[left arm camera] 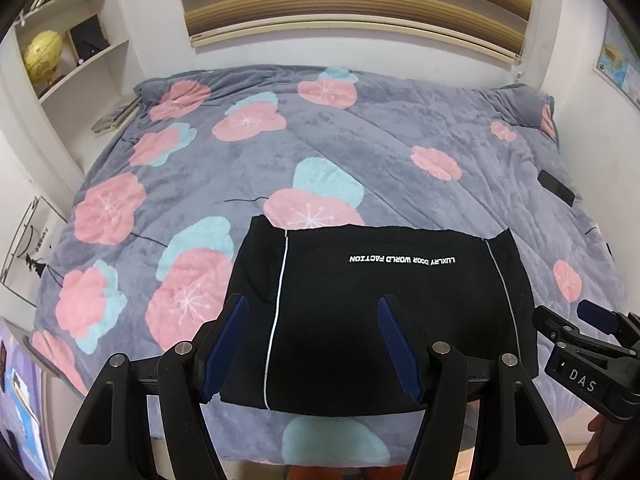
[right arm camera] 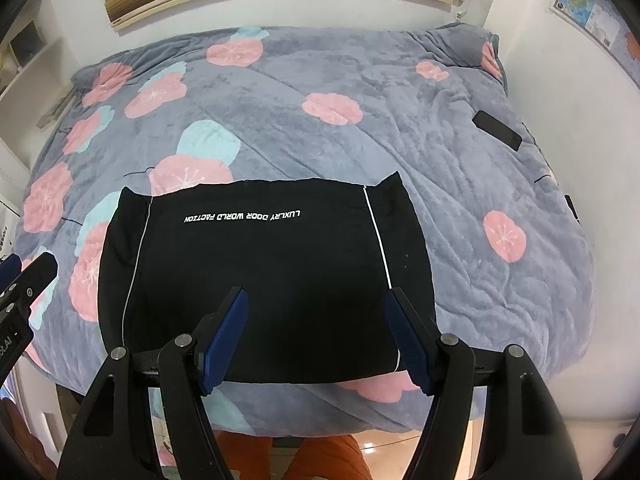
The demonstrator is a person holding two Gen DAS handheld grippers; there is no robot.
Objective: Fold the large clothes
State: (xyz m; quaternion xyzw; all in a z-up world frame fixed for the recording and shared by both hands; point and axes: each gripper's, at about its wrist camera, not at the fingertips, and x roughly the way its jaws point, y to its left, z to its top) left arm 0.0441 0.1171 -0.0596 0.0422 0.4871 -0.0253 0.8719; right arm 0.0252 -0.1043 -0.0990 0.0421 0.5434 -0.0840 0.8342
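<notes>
Folded black cotton garment (left arm camera: 372, 312) with white piping lies flat on grey floral plush blanket (left arm camera: 360, 152), near edge. Left gripper (left arm camera: 312, 312) and right gripper (right arm camera: 316, 304) hover above it, jaws spread, nothing pinched.

A bed (right arm camera: 460, 240) fills most of the frame, covered by a grey blanket (left arm camera: 360, 152) with pink and pale blue flowers. A black folded garment (right arm camera: 264, 280) with thin white lines and white letters lies flat near the lower middle edge. A dark phone (right arm camera: 497, 130) lies at the upper right, well apart from it.
</notes>
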